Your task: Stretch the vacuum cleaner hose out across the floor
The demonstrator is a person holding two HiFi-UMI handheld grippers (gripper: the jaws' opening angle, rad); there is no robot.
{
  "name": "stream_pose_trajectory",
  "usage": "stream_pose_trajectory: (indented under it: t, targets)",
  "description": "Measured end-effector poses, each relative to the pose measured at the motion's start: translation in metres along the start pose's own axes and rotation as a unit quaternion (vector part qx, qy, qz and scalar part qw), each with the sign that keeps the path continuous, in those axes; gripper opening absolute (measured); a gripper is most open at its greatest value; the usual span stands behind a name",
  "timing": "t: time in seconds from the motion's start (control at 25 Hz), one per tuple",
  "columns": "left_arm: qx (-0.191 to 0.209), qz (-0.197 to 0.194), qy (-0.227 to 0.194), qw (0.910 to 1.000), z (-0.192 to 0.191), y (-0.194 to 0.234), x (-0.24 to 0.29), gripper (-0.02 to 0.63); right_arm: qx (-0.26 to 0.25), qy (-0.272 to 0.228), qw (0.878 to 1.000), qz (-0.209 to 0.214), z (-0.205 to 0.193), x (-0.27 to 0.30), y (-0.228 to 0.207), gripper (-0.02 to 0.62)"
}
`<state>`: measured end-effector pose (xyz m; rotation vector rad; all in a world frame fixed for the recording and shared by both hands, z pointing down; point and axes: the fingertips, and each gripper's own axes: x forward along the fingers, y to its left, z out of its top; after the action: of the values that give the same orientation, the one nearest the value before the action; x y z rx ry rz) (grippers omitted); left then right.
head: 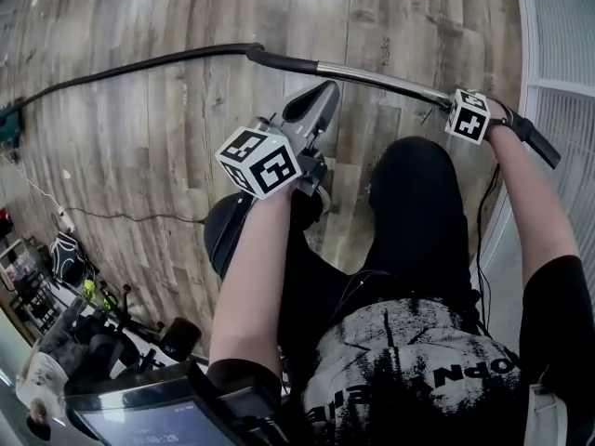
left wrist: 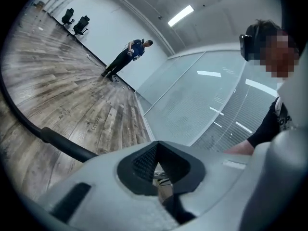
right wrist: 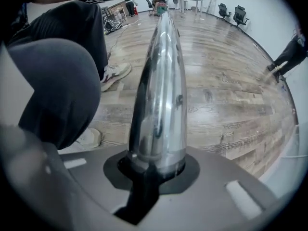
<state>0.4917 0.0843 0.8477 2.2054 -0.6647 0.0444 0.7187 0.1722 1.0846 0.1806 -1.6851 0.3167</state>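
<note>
The black vacuum hose [head: 139,63] runs across the wooden floor from the far left and joins a chrome tube [head: 381,80]. My right gripper [head: 457,105] points down and is shut on that tube near its black handle end [head: 539,142]. In the right gripper view the chrome tube [right wrist: 161,81] stands clamped between the jaws of my right gripper [right wrist: 154,170]. My left gripper [head: 321,96] hangs in front of my knee, just short of the tube and apart from it. Its jaws [left wrist: 161,170] are shut with nothing between them. The hose [left wrist: 57,141] passes beyond them.
A glass partition [head: 558,54] bounds the right side. Gear and cables [head: 56,258] crowd the lower left, with a thin cable [head: 121,214] on the floor. A person [left wrist: 127,57] stands far off near office chairs [left wrist: 77,20]. My own shoe [right wrist: 113,73] is close to the tube.
</note>
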Motion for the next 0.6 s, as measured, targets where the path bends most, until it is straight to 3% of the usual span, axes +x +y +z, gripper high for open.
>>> stream_pose_trajectory:
  t: [0.24,0.4,0.6]
  targets:
    - [0.019,0.028,-0.023,0.9992,-0.044,0.028,0.009,0.0,0.001,-0.029,0.999,-0.016,-0.032,0.079,-0.013,0.067]
    - [0.048,0.057,-0.018,0.997,-0.065,0.032,-0.01,0.0,0.002,-0.053,0.998,-0.015,-0.033,0.13,-0.001,0.067]
    - [0.069,0.087,-0.008,0.9939,-0.079,0.029,-0.012,0.0,0.008,-0.059,0.998,-0.011,-0.04,0.154,0.009,0.067]
